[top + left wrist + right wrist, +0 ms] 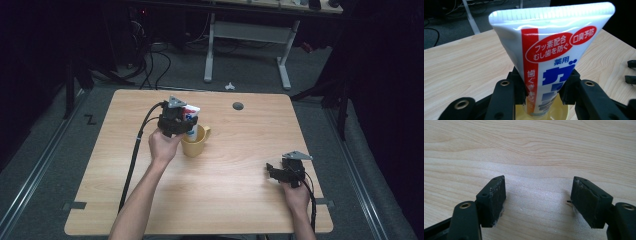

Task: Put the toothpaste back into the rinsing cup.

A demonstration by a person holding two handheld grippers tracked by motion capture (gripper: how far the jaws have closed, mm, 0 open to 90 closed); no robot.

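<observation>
At centre frame in the high view the left gripper (pixel 176 122), jaws clamped on the toothpaste tube (pixel 549 52), holds it standing cap-down in the yellow mug (pixel 195 142), so the placing step looks nearly done and next calls for letting go, while the right gripper (pixel 537 200) idles lower right, jaws apart.
</observation>
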